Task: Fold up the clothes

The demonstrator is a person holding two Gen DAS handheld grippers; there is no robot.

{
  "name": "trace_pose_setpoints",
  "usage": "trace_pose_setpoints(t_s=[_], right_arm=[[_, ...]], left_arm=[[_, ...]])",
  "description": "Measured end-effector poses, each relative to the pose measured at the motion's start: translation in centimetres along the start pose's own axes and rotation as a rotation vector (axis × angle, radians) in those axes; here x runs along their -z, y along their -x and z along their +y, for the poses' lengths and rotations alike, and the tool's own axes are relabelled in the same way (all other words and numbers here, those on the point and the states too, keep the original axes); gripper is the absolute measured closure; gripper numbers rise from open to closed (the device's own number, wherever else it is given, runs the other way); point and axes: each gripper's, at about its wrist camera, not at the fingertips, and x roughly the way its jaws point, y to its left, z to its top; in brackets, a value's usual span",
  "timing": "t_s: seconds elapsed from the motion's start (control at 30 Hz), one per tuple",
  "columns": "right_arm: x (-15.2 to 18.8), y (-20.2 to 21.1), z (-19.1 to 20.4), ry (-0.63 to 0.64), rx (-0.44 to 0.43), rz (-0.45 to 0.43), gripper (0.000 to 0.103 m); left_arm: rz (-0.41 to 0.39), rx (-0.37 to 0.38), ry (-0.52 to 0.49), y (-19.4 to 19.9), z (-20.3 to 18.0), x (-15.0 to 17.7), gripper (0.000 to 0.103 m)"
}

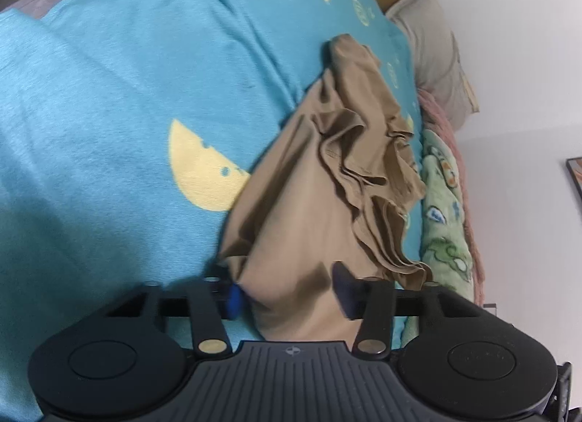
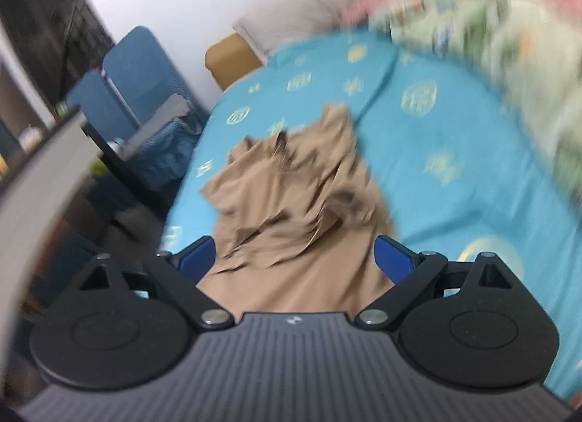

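Left claw (image 1: 289, 294) clamped on the tan garment (image 1: 309, 203) — right claw (image 2: 296, 258) apart, straddling it.

Each handheld gripper, the left gripper (image 1: 289, 294) and the right gripper (image 2: 294, 258), has a dark grey ribbed housing along the lower frame edge, flanked by two black round discs. Black link arms pivot on silver rivets and carry blue finger pads (image 2: 394, 258). A small round emblem marks the housing's upper centre.
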Motion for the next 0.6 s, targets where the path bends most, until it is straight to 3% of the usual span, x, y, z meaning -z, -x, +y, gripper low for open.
trace_pose_setpoints(t_s=[0.07,0.13,0.27,0.37,0.43,0.47,0.6], right_arm=[[0.8,-1.5,-2.0,-0.188,-0.097,0.105,0.008],[2.1,-3.3,-3.5,-0.353,-0.173,0.217,0.008],[4.9,-6.3,-4.3,-0.497,-0.215,0.342,0.008],[5.9,-7.1,-4.5,-0.512,-0.156,0.342,0.008],[6.4,-7.4,-4.8,-0.525,-0.116,0.326,0.017],[6.5,-7.3,-5.2,-0.541,-0.103,0.308,0.025],[6.1,-6.5,-6.3,-0.576,-0.061,0.195,0.029]], left_arm=[[-0.007,-0.007,-0.002,0.0,0.0,-0.1,0.074],[-0.008,-0.039,-0.052,-0.2,-0.6,-0.1,0.079],[-0.025,-0.076,-0.132,-0.2,-1.7,0.3,0.086],[-0.047,-0.036,-0.123,0.6,-1.8,0.3,0.093],[-0.071,0.021,-0.110,1.1,-2.0,0.2,0.094],[-0.083,0.051,-0.105,1.4,-2.1,0.1,0.094],[-0.127,0.152,-0.106,2.2,-2.7,-0.1,0.094]])
